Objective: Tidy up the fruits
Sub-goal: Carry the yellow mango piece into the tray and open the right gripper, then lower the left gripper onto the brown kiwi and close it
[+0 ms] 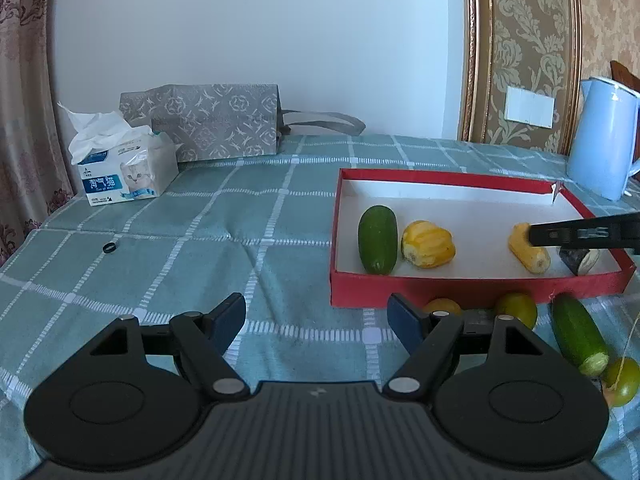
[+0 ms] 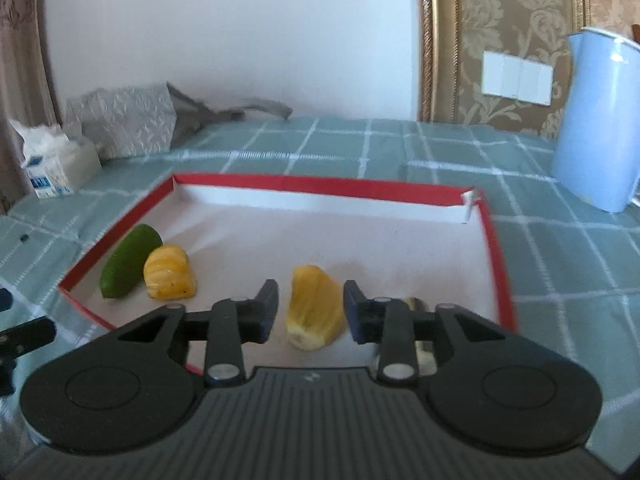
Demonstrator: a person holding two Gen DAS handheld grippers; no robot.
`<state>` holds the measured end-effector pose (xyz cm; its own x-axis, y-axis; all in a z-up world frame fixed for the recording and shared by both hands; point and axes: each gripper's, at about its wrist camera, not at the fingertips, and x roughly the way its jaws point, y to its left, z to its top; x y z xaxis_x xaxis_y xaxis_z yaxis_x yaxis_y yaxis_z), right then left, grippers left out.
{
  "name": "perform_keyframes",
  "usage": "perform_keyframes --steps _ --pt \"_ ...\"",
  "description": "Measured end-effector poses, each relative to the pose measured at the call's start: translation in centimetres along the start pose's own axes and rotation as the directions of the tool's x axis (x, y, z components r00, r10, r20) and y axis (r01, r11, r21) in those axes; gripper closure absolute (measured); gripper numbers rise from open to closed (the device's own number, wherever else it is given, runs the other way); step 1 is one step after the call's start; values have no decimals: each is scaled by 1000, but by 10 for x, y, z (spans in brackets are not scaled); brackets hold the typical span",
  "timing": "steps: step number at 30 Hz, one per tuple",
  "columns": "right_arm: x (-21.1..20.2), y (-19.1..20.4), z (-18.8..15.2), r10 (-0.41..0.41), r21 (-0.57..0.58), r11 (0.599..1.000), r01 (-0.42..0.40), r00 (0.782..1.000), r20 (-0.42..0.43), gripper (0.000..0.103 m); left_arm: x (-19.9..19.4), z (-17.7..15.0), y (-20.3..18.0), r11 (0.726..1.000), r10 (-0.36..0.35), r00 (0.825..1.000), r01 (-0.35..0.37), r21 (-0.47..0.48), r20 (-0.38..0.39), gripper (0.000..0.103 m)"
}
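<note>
A red box [image 1: 460, 286] with a white floor holds a green cucumber [image 1: 377, 239], a yellow ridged fruit [image 1: 427, 244], a yellow corn piece [image 1: 526, 248] and a dark piece [image 1: 580, 259]. My right gripper [image 2: 310, 306] is open, its fingers either side of the corn piece [image 2: 314, 306] inside the box [image 2: 498, 264]. My left gripper [image 1: 316, 318] is open and empty above the cloth, left of the box. Outside the box's near wall lie two yellow-green round fruits [image 1: 516, 309], another cucumber [image 1: 580, 334] and a green round fruit [image 1: 622, 376].
A blue jug [image 1: 602, 140] stands right of the box. A tissue box [image 1: 128, 170] and a grey patterned bag [image 1: 208, 120] sit at the back left against the wall. A small black ring [image 1: 109, 247] lies on the checked tablecloth [image 1: 240, 220].
</note>
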<state>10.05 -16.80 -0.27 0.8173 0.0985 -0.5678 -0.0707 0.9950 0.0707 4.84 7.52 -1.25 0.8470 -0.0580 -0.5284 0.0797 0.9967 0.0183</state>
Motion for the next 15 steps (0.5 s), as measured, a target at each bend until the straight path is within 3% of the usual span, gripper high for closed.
perform_keyframes --steps 3,7,9,12,15 --pt "-32 -13 -10 -16 22 1000 15 998 66 40 -1 0 1 1000 -5 1000 5 -5 1 25" --pt "-71 -27 -33 -39 37 999 34 989 140 38 -1 -1 -2 1000 -11 1000 12 10 -6 25" --pt "-86 -29 -49 -71 15 997 70 984 162 20 -1 -2 -5 1000 -22 1000 22 19 -6 25" --pt "-102 -29 -74 -170 -8 984 176 960 224 13 0 -3 -10 999 -41 999 42 30 -15 25" --pt "-107 -30 -84 -173 -14 984 180 960 220 6 2 -4 -14 998 -56 998 57 37 -26 25"
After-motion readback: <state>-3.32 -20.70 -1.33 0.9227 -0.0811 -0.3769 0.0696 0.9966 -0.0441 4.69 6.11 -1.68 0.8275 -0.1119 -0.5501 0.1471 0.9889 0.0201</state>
